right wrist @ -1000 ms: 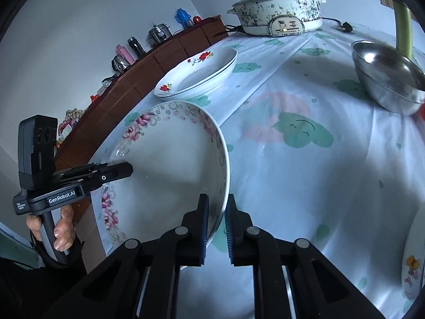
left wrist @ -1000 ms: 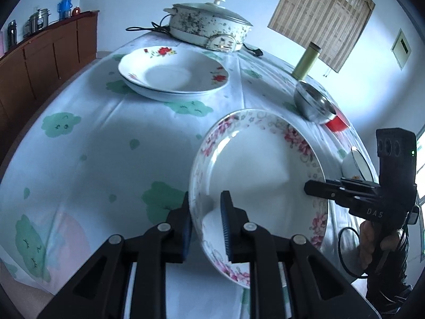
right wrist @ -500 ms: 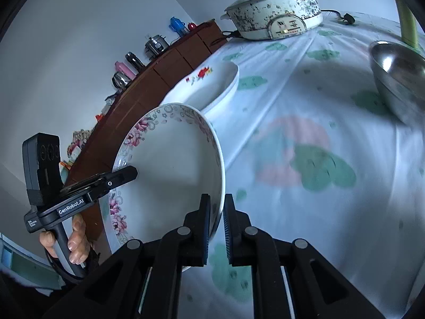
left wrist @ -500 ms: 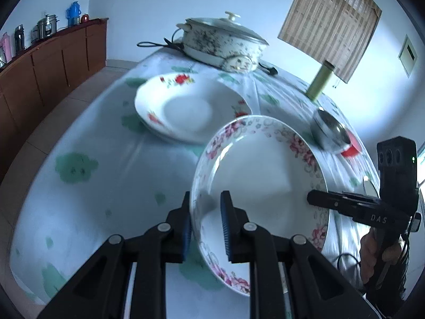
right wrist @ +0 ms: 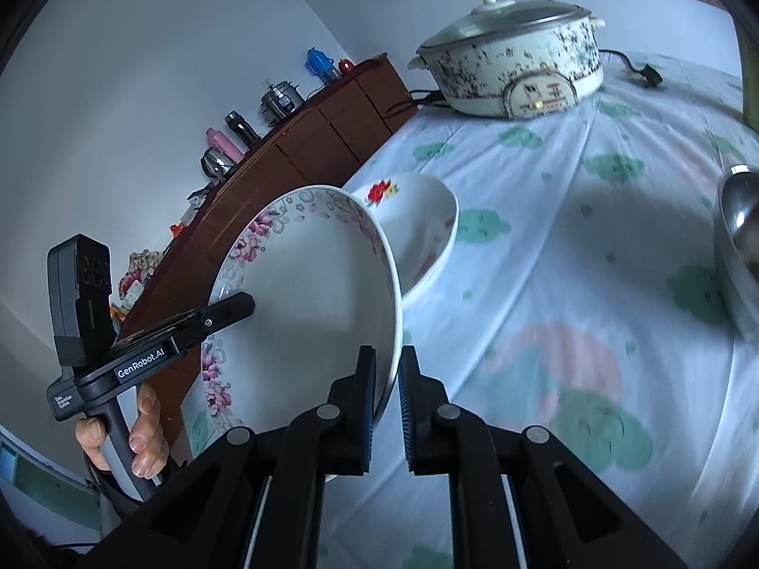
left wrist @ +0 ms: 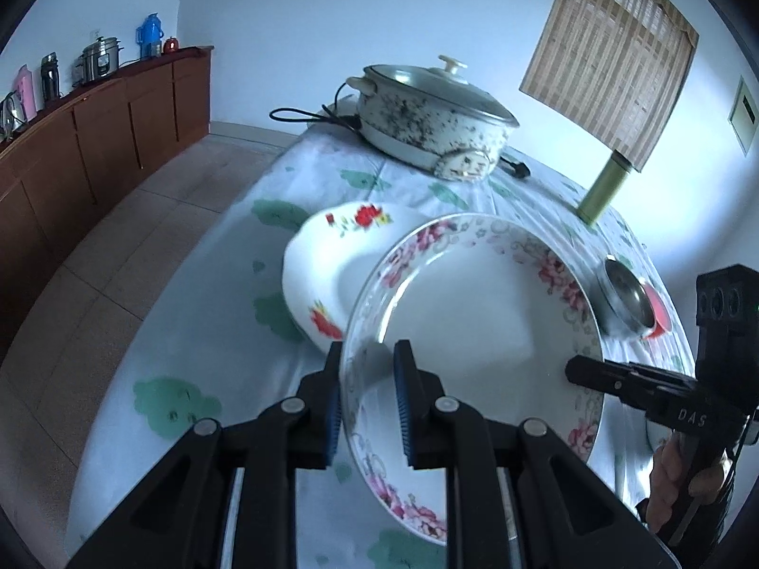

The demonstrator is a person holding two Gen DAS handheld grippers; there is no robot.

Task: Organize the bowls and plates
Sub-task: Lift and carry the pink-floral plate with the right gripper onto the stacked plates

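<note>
Over the cloud-print tablecloth (left wrist: 199, 284), the big pink-flowered plate (left wrist: 474, 332) hangs tilted in the air, its rim clenched at opposite edges by the left gripper (left wrist: 367, 400) and the right gripper (right wrist: 386, 408). Just behind it sits the red-flowered bowl (left wrist: 327, 256), partly hidden by its rim.

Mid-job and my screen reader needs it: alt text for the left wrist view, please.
The left gripper clamps the near rim of a pink-flowered plate, held tilted above the tablecloth; the right gripper grips its far rim. Behind sit a red-flowered plate and a lidded electric pot.
</note>
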